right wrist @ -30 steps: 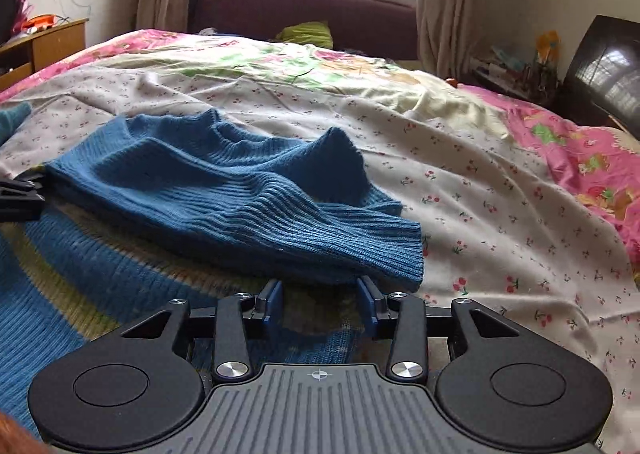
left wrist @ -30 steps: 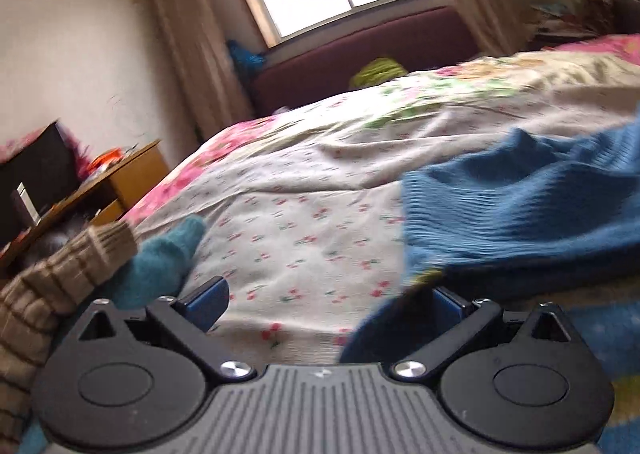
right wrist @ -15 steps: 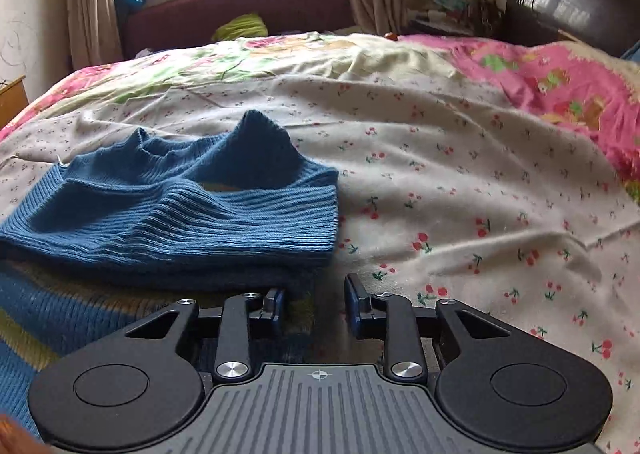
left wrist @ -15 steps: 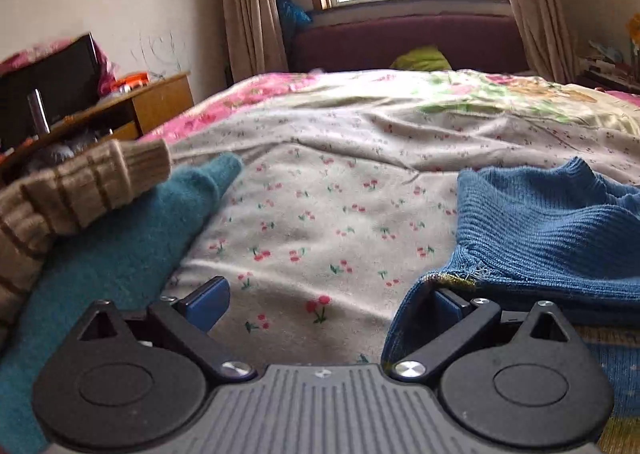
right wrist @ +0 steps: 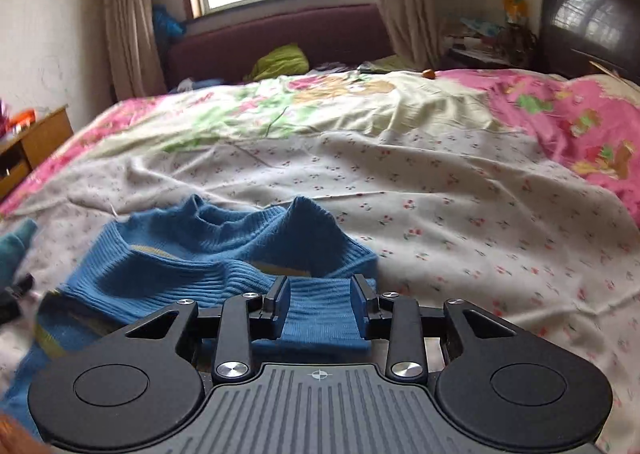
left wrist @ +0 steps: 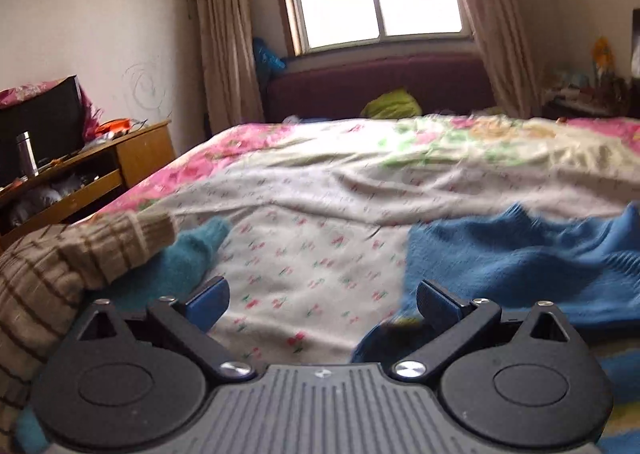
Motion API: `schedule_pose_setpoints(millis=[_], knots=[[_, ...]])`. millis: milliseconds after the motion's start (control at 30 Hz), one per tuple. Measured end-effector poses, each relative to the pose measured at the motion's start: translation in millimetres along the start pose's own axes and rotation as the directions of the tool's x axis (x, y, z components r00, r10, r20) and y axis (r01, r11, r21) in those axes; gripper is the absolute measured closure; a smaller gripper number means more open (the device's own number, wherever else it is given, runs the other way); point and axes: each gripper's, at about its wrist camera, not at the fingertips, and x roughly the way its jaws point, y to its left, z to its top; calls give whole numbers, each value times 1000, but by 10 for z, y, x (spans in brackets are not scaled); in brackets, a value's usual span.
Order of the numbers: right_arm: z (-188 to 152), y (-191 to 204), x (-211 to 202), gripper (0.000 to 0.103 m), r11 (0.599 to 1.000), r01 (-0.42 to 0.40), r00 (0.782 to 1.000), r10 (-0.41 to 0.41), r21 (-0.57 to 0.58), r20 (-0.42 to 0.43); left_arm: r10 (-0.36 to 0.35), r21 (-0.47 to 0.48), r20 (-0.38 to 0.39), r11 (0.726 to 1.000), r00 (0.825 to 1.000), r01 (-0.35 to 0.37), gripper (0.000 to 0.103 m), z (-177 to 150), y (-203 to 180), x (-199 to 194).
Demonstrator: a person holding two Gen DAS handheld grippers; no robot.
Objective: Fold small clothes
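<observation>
A blue ribbed sweater [right wrist: 200, 254] with yellow stripes lies rumpled on the flowered bed sheet [right wrist: 460, 213]. My right gripper [right wrist: 320, 294] hovers over its near right edge. Its jaws are opening, and a ribbed band of the sweater shows between and under them without being pinched. In the left wrist view the sweater [left wrist: 520, 266] fills the right side. My left gripper [left wrist: 322, 298] stands wide open over bare sheet, its right finger [left wrist: 436, 298] at the sweater's left edge.
A brown striped knit [left wrist: 80, 254] lies over a teal garment [left wrist: 188, 262] at the near left. A wooden desk [left wrist: 80, 173] stands left of the bed. At the far end is a maroon headboard [right wrist: 320, 33], and a dark screen [right wrist: 592, 13] stands at the right.
Both grippers have risen and levelled out. The left gripper's right finger has come out of the sweater's edge. The right gripper has shifted left, and ribbed fabric now lies between its fingers.
</observation>
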Motion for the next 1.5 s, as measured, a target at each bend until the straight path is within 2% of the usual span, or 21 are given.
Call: schedule_pose_setpoints(millis=[100, 167, 233, 333, 367, 433, 500, 567, 633, 700, 767, 867, 933, 1000, 1067, 1167, 1267, 1300, 1400, 1467, 1500], knots=[[99, -19, 412, 70, 1000, 8, 1000, -8, 21, -25, -72, 6, -10, 997, 997, 72, 0, 85, -159, 160], [194, -33, 625, 70, 996, -56, 998, 59, 67, -36, -103, 15, -41, 995, 994, 103, 0, 85, -271, 334], [242, -34, 820, 71, 988, -124, 990, 130, 90, -63, -93, 44, -53, 994, 994, 96, 0, 40, -373, 485], [182, -109, 1097, 70, 997, 27, 992, -18, 70, -123, -49, 57, -134, 997, 990, 57, 0, -99, -392, 729], [149, -166, 1127, 68, 996, 25, 992, -15, 81, -125, -49, 36, -155, 998, 987, 56, 0, -149, -350, 778], [132, -208, 1084, 67, 996, 29, 994, -20, 89, -108, -62, -17, -171, 998, 983, 60, 0, -183, -247, 811], [135, -191, 1007, 66, 994, 59, 994, -51, 90, -92, -29, -12, -161, 1000, 987, 27, 0, -156, -207, 795], [134, -179, 866, 65, 991, 55, 996, -46, 124, -77, -12, -6, -139, 1000, 990, 11, 0, -136, -166, 740], [90, -85, 717, 62, 996, 69, 997, -67, 53, -31, 4, 12, -139, 1000, 990, -3, 0, -141, -162, 738], [55, -56, 825, 62, 988, 153, 984, -154, -24, -89, 20, 23, -178, 1000, 984, -16, 0, -166, -158, 797], [44, -163, 899, 65, 982, 187, 972, -185, 0, -142, 21, 29, -187, 999, 982, -16, 0, -143, -135, 754], [125, -204, 583, 62, 989, 130, 988, -123, 69, -90, 9, 63, -161, 998, 987, 1, 0, -62, -67, 514], [116, -145, 280, 60, 997, 52, 997, -48, 60, -57, -46, 90, -178, 994, 983, 63, 0, -47, 28, 325], [26, -70, -42, 60, 998, -49, 996, 52, 48, -77, -103, 96, -212, 987, 972, 125, 0, -89, 154, 113], [-130, -27, -328, 60, 993, -106, 987, 111, 44, -121, -141, 105, -256, 979, 956, 172, 0, -157, 283, -108], [-418, 24, -714, 60, 982, -175, 956, 185, 65, -228, -197, 99, -330, 965, 923, 241, 0, -265, 476, -419], [-701, 36, -1007, 60, 977, -186, 928, 209, 103, -307, -232, 103, -391, 951, 891, 293, 0, -365, 623, -649], [-805, 44, -1074, 60, 973, -189, 913, 223, 130, -342, -243, 107, -406, 945, 881, 310, 0, -389, 658, -706], [-1037, 47, -1186, 59, 969, -184, 882, 238, 166, -406, -253, 125, -436, 933, 863, 337, 0, -434, 729, -799], [-1152, 42, -1201, 59, 964, -172, 859, 247, 202, -449, -259, 120, -465, 929, 846, 350, 7, -466, 757, -815], [-1211, 30, -1221, 59, 957, -174, 850, 265, 232, -456, -265, 115, -485, 926, 834, 361, 16, -487, 760, -805]])
